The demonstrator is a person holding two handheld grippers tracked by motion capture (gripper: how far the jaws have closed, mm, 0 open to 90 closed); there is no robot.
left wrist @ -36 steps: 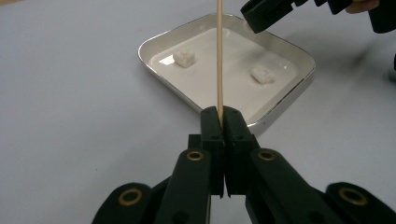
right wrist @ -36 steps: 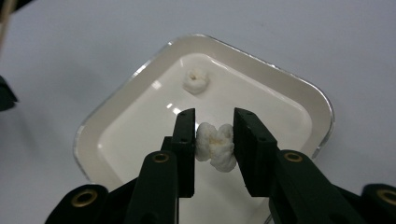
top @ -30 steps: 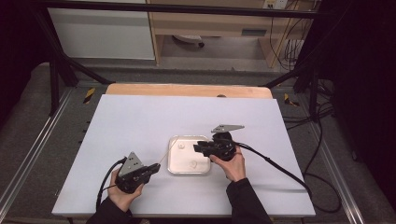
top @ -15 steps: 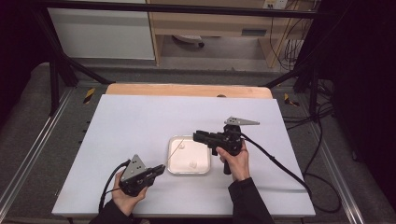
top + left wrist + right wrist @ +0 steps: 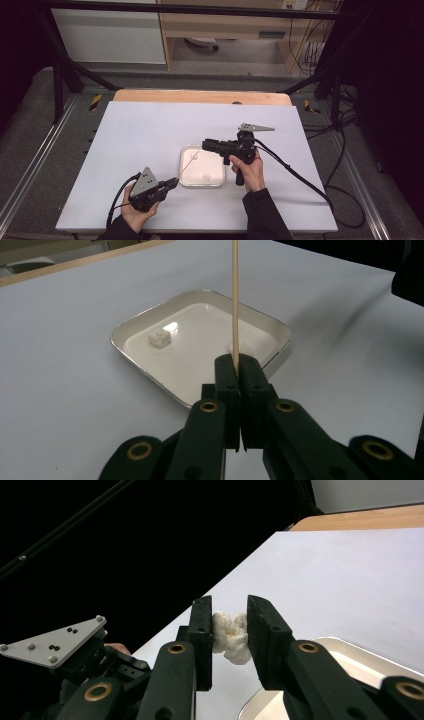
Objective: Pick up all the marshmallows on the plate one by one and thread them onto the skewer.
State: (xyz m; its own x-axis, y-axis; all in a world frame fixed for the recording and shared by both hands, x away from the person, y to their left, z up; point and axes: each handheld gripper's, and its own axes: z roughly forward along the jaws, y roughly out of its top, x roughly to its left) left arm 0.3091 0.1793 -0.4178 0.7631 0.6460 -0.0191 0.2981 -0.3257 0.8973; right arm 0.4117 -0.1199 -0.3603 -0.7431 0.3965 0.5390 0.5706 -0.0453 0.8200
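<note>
Looking down from the high view, the tray (image 5: 202, 167) sits near the middle of the white table (image 5: 150, 135), with the left gripper (image 5: 172, 182) at its 8 o'clock and the right gripper (image 5: 206, 144) lifted over its 1 o'clock corner; the skewer (image 5: 189, 162) shows there as a thin pale line slanting from the left gripper over the tray. What each gripper holds is too small to read from that height. The left gripper view settles one side: the left gripper (image 5: 240, 365) has its jaws clamped tight on the skewer (image 5: 234, 295), which runs straight toward 12 o'clock, and two white pieces (image 5: 160, 336) lie in the tray (image 5: 150, 315) beyond. The right gripper view settles the other: the right gripper (image 5: 229, 630) pinches a white marshmallow (image 5: 230, 637) between its pads, jaws narrowly parted around it, above the tray's (image 5: 340, 647) rim at 5 o'clock.
</note>
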